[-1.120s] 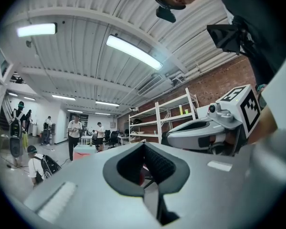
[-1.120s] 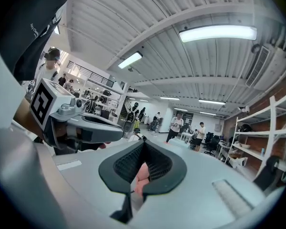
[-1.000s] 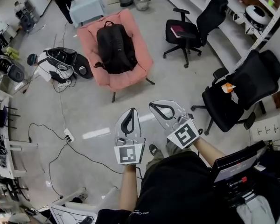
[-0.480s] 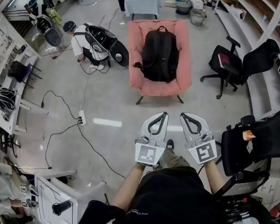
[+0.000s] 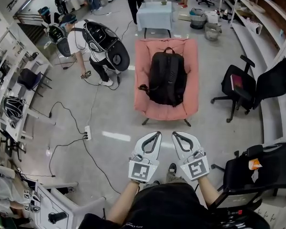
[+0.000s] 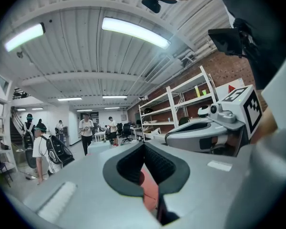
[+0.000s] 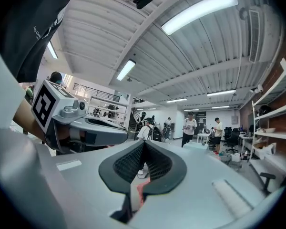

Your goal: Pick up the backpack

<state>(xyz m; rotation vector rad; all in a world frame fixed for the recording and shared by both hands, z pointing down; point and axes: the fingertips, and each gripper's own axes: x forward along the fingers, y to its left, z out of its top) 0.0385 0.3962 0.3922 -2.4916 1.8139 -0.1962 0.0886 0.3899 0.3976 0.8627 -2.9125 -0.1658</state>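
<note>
A black backpack [image 5: 168, 78] lies flat on a pink cushioned chair [image 5: 144, 99] straight ahead in the head view. Both grippers are held side by side well short of the chair, over the grey floor. My left gripper [image 5: 155, 134] is shut with nothing between its jaws, and so is my right gripper [image 5: 175, 134]. In the left gripper view the shut left gripper [image 6: 144, 146] points level toward the pink chair [image 6: 150, 191], which shows through the gap under its pads. The right gripper [image 7: 143, 144] in its own view is shut too, with a strip of the pink chair [image 7: 140, 191] below.
A person [image 5: 86, 46] wearing a backpack bends over at the left of the chair. A light blue table [image 5: 155, 14] stands behind the chair. Black office chairs [image 5: 250, 82] stand at the right, another [image 5: 267, 168] close by my right side. Cables and a power strip [image 5: 87, 133] lie on the floor at left.
The view has swung so the chair and backpack now sit straight ahead, and I have come closer to them. Both grippers stayed shut and now point at the chair.
</note>
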